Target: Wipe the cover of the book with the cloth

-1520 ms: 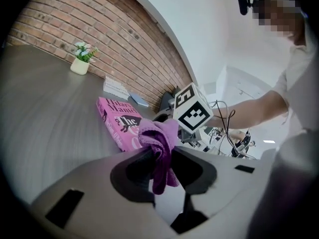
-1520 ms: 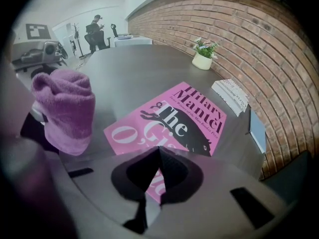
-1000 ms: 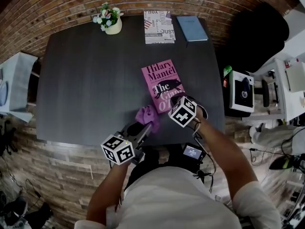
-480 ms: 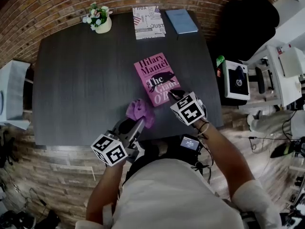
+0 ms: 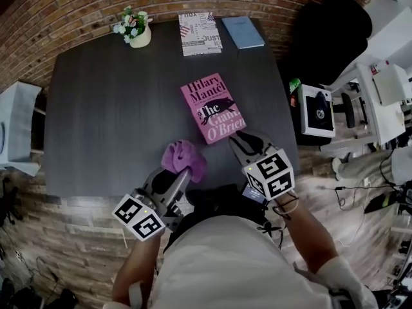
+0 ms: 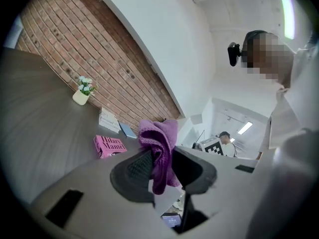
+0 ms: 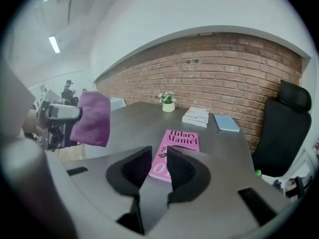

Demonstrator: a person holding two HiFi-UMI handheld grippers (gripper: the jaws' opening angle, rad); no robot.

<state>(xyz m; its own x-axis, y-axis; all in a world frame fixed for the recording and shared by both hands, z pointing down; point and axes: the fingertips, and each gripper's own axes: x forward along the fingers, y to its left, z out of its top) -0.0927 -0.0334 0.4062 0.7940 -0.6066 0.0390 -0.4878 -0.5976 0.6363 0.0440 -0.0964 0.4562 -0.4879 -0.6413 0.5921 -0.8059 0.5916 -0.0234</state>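
Note:
The pink book (image 5: 212,107) lies flat on the dark table (image 5: 109,108), a little right of centre. My left gripper (image 5: 182,172) is shut on the purple cloth (image 5: 183,158), lifted above the table's near edge, left of the book. In the left gripper view the cloth (image 6: 160,148) bunches between the jaws and hangs below them, with the book (image 6: 108,145) farther off. My right gripper (image 5: 248,144) hovers just off the book's near right corner. Its jaws have just been opening and nothing is between them; the book (image 7: 180,139) shows beyond the right gripper (image 7: 159,164).
Along the table's far edge stand a small flower pot (image 5: 136,31), a stack of printed books (image 5: 199,32) and a blue book (image 5: 243,31). A black office chair (image 5: 328,37) and a side stand with a device (image 5: 318,111) are to the right.
Both grippers have risen and drawn back toward me. The right one has left the book's near corner and its jaws have parted. The cloth has come up with the left gripper.

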